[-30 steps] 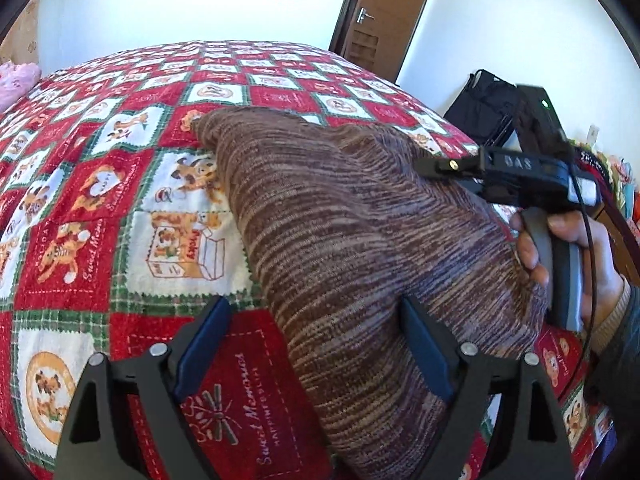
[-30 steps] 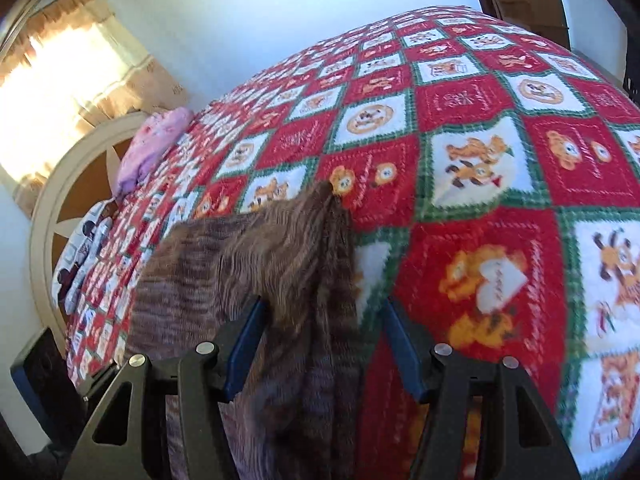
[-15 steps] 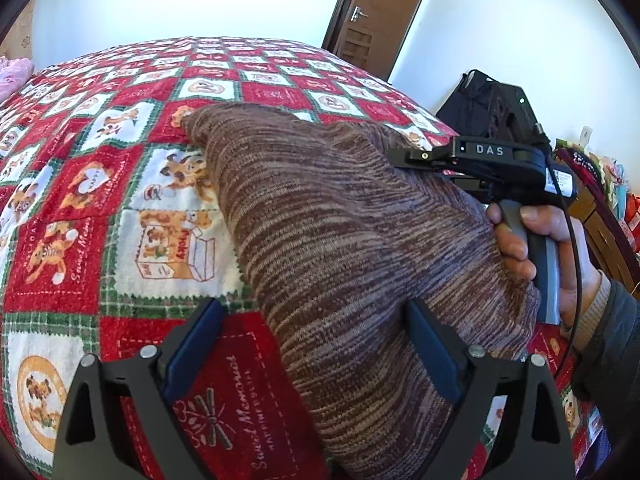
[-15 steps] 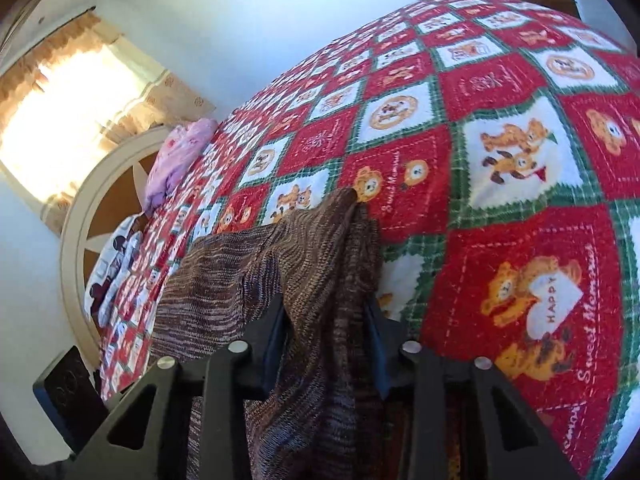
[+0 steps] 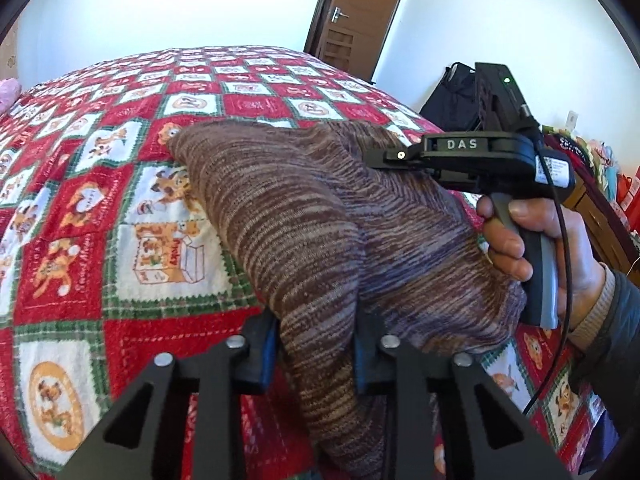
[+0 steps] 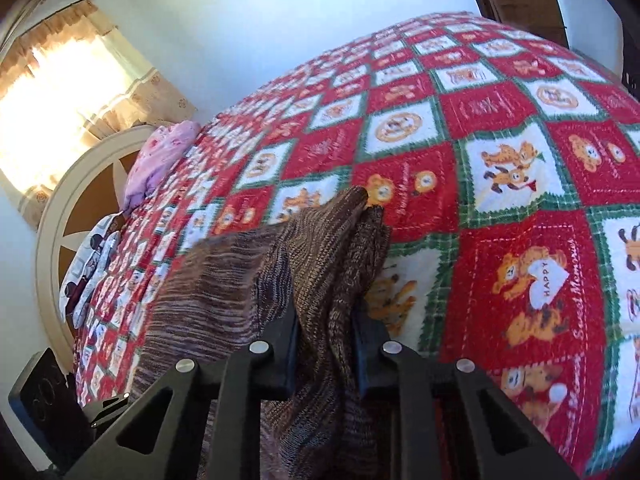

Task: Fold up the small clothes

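Knitwear fills the near part of both wrist views: a brown striped sweater [image 5: 288,216] lies on a bed covered by a red, white and green patchwork blanket [image 5: 80,208] printed with cartoon bears. The garment's long axis runs from the near edge of the bed, where both grippers are, away toward the far side of the bed, ending at a far corner that rests flat on the blanket.

The left gripper [image 5: 316,356] has just been closing, and its blue-padded jaws now pinch a bunched fold of the near hem, with the cloth rising straight ahead of them. In the left wrist view, the right gripper [image 5: 400,155] sits beside it to the right, held by a hand [image 5: 536,248] in a dark sleeve, its body over the sweater's right side. Its fingertips are hidden there.

In the right wrist view, the right gripper [image 6: 324,360] has also just been closing, and its jaws squeeze a gathered ridge of the sweater [image 6: 332,256], which stretches directly forward from them.

Each gripper holds a near corner, with the free length lying ahead. The next move looks likely to carry this near edge forward over the far edge. A pink garment [image 6: 160,156] lies well apart near the headboard [image 6: 52,216].
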{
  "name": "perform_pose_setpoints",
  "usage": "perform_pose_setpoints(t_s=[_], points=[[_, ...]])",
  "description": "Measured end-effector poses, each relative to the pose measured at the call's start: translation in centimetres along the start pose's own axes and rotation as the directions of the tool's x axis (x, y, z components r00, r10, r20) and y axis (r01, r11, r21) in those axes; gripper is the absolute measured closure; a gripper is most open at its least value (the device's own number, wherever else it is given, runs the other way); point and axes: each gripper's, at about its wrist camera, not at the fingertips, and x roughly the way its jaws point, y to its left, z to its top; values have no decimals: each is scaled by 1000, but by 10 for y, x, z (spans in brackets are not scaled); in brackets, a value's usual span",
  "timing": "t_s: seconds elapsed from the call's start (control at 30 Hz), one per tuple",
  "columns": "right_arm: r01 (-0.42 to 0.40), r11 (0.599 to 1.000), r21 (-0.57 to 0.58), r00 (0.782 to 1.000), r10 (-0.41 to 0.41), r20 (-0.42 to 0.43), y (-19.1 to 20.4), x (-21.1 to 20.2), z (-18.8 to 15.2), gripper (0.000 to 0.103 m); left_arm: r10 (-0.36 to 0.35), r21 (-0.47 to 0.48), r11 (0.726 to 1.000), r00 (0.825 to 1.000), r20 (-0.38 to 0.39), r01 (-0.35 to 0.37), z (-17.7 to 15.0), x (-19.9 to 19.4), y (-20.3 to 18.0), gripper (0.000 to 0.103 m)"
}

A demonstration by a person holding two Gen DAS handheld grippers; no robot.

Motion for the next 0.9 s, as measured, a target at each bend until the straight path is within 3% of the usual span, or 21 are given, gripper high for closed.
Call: perform_pose_setpoints(t_s=[0.37, 0.9], points=[[-70, 997, -12, 997, 70, 21, 44, -16, -18, 82, 39, 48, 998, 999, 21, -40, -10, -43, -6, 76], [-196, 980, -31, 981, 196, -5, 120, -15, -65, 82, 99, -13, 995, 993, 67, -99, -56, -114, 32, 76]])
